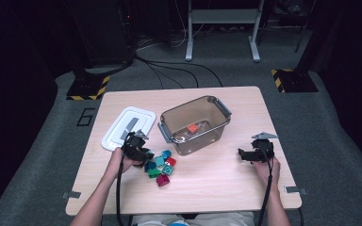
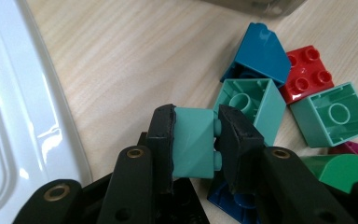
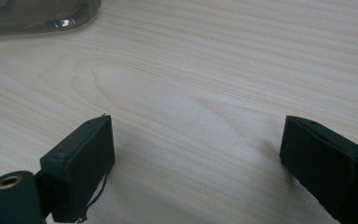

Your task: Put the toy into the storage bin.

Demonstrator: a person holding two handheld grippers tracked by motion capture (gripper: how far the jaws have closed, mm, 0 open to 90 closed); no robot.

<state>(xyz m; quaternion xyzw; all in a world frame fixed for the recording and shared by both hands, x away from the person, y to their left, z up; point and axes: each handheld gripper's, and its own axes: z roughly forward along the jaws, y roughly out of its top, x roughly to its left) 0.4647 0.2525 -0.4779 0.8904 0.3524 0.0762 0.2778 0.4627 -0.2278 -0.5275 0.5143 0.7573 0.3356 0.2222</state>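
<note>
Pale wood-grain table [image 1: 207, 188] on grey carpet, dark room behind, cables and a stand's legs beyond the far edge.

Left gripper [image 2: 193, 140]: black rubber-faced pads clamped on a mint-green brick [image 2: 193, 142], smooth hard plastic, sloped face toward the camera, two round studs pressed against the right-hand pad. Held just clear of the pile, near side of the bin [image 1: 195, 125].

Right gripper [image 3: 196, 154]: pads wide apart, nothing between, only bare grain below; resting to the right of the bin, well apart from the bricks.

Just beyond the held brick, loose pile [image 1: 160, 167] in front of the bin's near-left corner: two mint hollow cubes lying open-side up, a dark blue wedge [image 2: 261, 53], a red four-stud square [image 2: 307, 72], a green rounded piece [image 2: 340, 170], a sliver of magenta. All glossy moulded plastic, sharp edges, tubes inside the hollow ones.

Bin: clear smoky plastic, rounded rectangle, grey clip handles on the ends, open. One orange-red brick [image 1: 192, 127] on its floor. White glossy lid [image 1: 127, 127] flat on the table left of the bin, shallow raised rim.

Judged early in the sorting: one brick in, one gripped and ready to carry over, roughly half a dozen left on the table; lid likely last.
</note>
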